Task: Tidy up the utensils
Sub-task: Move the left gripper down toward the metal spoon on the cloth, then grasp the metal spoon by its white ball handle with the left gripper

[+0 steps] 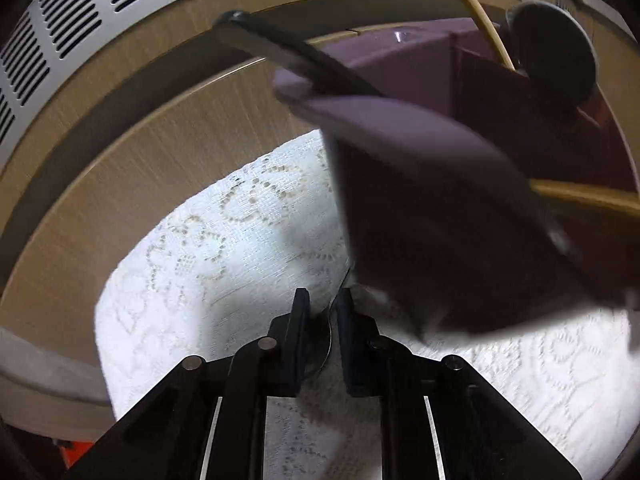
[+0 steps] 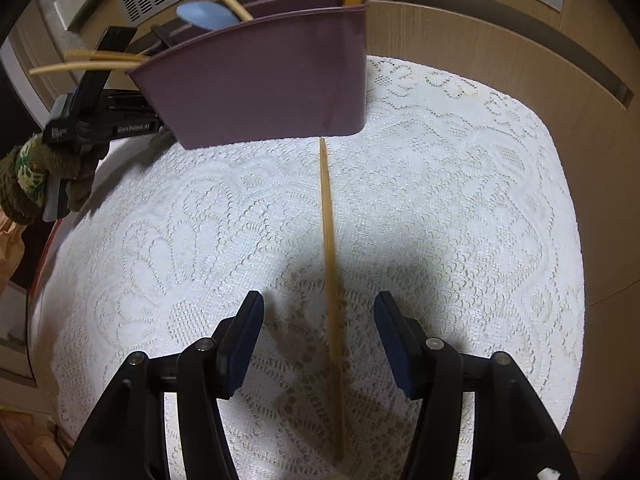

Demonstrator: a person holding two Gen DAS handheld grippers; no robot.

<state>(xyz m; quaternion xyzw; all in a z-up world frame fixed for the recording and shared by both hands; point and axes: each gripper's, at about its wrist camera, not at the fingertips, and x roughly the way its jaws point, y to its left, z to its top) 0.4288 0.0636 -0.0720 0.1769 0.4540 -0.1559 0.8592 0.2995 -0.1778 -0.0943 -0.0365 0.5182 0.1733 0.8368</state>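
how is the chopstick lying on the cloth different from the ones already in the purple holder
The loose chopstick lies flat and alone on the lace cloth, running between the right gripper's open jaws. The chopsticks in the holder lean out over the rim of the purple holder, bunched as a pair beside a blue spoon. The loose one looks slightly darker, though it is blurred. All are thin, pale wooden sticks.

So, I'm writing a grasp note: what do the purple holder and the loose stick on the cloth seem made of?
Purple holder: likely moulded plastic, smooth and matte with a faint sheen, thin walls and rounded corners. Loose stick: apparently bamboo or wood, pale tan, slim and dull, though blur hides any grain. It lies on the lace cloth between the open right hand-held gripper's fingers.
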